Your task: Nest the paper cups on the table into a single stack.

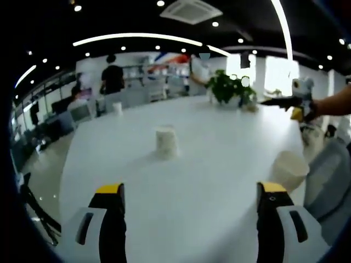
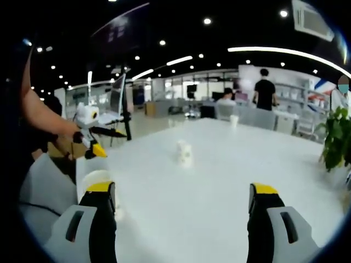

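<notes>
A white paper cup (image 1: 166, 142) stands mid-table, well ahead of my left gripper (image 1: 191, 189), whose jaws are wide apart and empty. A second cup (image 1: 289, 169) sits near the table's right edge, just beyond the right jaw. A third, small cup (image 1: 117, 107) stands at the far end. In the right gripper view the middle cup (image 2: 184, 153) lies ahead of my open, empty right gripper (image 2: 182, 189). The near cup (image 2: 97, 179) is beside its left jaw and the far cup (image 2: 234, 120) is behind. Each gripper shows in the other's view, right gripper (image 1: 299, 104) and left gripper (image 2: 90, 134), held above the table's edge.
The long white table (image 1: 208, 181) has a potted plant (image 1: 230, 87) at its far end. A grey chair (image 1: 329, 170) stands at the table's edge near the second cup. People stand and sit at desks behind the table.
</notes>
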